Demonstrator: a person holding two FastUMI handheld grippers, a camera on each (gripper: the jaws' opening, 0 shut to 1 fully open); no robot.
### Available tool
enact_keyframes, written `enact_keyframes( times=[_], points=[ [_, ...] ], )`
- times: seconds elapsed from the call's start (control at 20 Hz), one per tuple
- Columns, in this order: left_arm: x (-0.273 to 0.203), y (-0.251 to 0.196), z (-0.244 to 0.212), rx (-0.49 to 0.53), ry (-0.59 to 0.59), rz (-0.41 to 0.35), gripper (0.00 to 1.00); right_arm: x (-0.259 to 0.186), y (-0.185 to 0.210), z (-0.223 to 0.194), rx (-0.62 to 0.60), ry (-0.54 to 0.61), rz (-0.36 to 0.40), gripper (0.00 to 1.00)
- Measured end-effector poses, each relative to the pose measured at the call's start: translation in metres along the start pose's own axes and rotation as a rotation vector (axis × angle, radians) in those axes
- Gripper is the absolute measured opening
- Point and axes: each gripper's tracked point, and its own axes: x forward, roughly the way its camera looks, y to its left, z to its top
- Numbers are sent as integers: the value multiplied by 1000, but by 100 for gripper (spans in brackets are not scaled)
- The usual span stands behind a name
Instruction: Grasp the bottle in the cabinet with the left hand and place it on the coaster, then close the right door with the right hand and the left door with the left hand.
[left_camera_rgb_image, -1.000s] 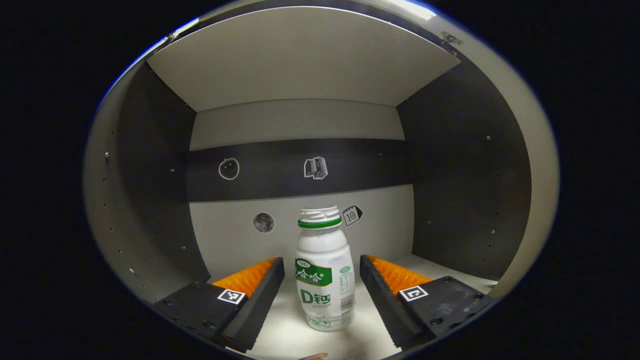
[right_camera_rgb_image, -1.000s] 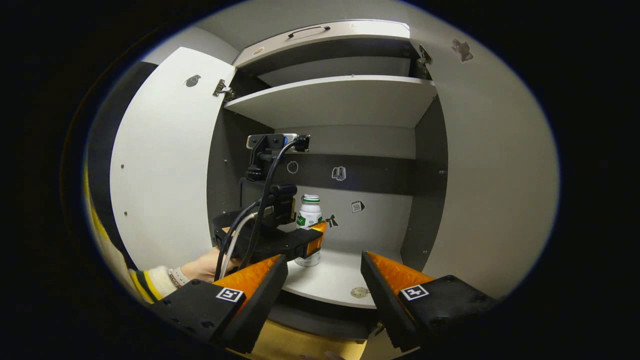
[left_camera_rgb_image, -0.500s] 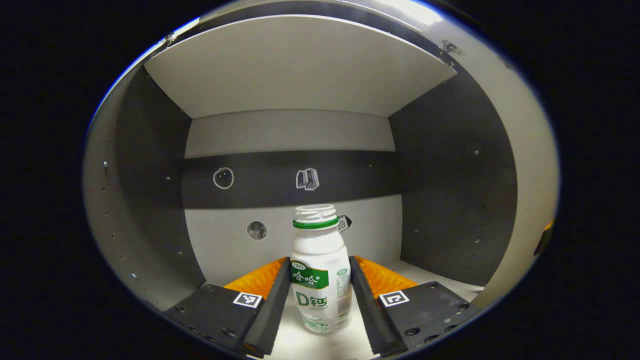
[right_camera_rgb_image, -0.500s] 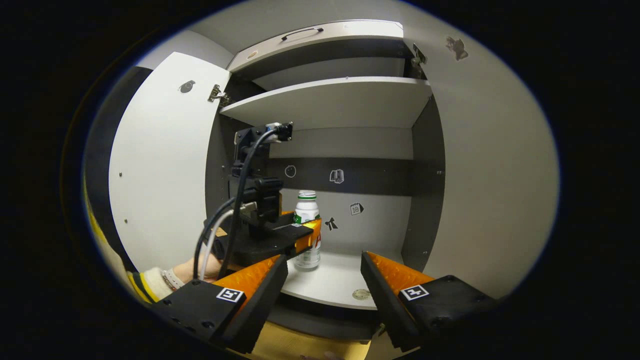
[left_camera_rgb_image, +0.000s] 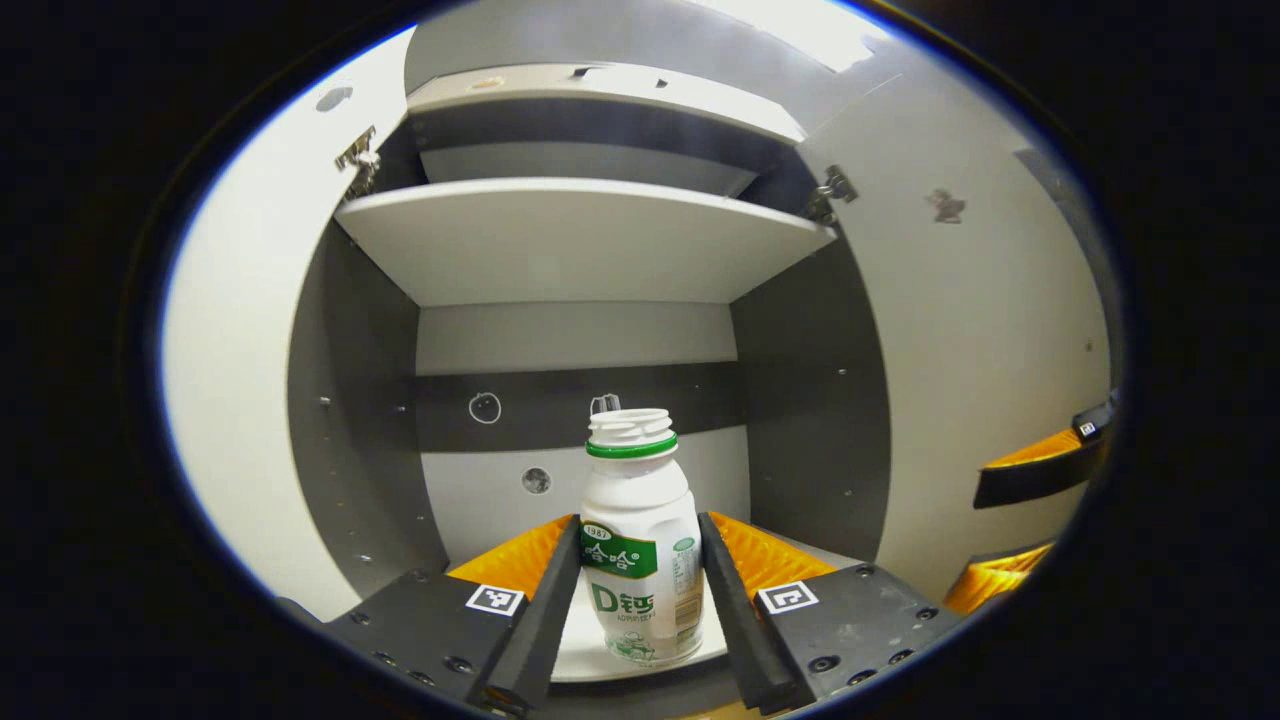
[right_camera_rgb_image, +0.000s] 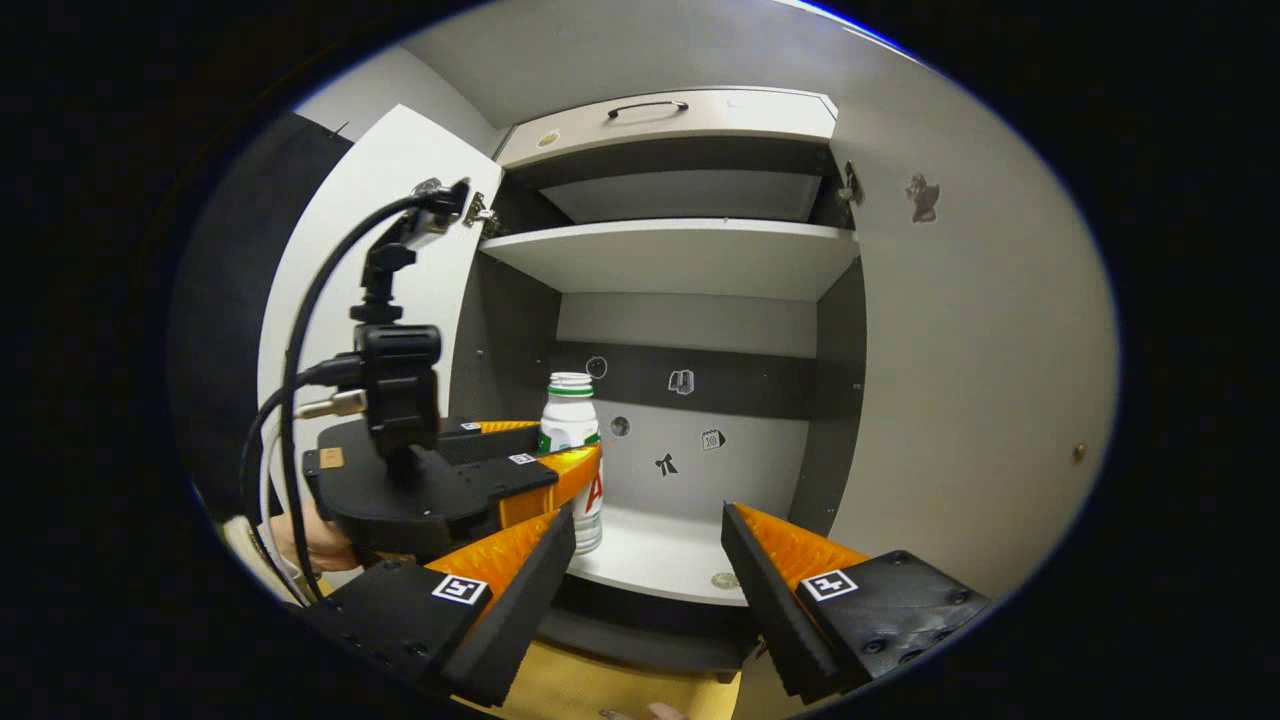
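A white plastic bottle (left_camera_rgb_image: 640, 560) with a green neck ring and green label stands upright between my left gripper's (left_camera_rgb_image: 640, 600) fingers, which are shut on its body. In the right gripper view the bottle (right_camera_rgb_image: 568, 412) hangs in the left gripper (right_camera_rgb_image: 565, 458) just at the front edge of the cabinet's lower shelf (right_camera_rgb_image: 670, 560). The left door (right_camera_rgb_image: 400, 250) and right door (right_camera_rgb_image: 980, 350) both stand wide open. My right gripper (right_camera_rgb_image: 645, 560) is open and holds nothing, in front of the cabinet and below the shelf edge; it also shows at the far right of the left gripper view (left_camera_rgb_image: 1030, 520).
An upper shelf (right_camera_rgb_image: 680, 255) spans the cabinet above the bottle, and a panel with a handle (right_camera_rgb_image: 648, 105) sits on top. A small round disc (right_camera_rgb_image: 733, 580) lies at the lower shelf's front edge. A yellowish surface (right_camera_rgb_image: 600, 690) lies below. A hand (right_camera_rgb_image: 300, 535) holds the left gripper.
The left gripper shut on the bottle, then drew back from deep inside the cabinet to its front edge with the bottle. The right gripper stayed open and tilted slightly.
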Motion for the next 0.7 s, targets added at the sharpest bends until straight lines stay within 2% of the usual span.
enact_keyframes(
  times=[0.2,0.45,0.55,0.7],
  points=[
    [-66,-21,-6,-9,17,-48,70,-38,4,5,-28,0,-75,98],
    [-141,-48,-47,-86,89,-116,70,-80,2,1,-85,-4,-178,97],
    [-163,-56,-70,-103,124,-112,70,-88,-3,-8,-107,12,-213,98],
    [-192,-68,-110,-129,177,-94,71,-95,-5,-28,-126,63,-219,98]
  ],
)
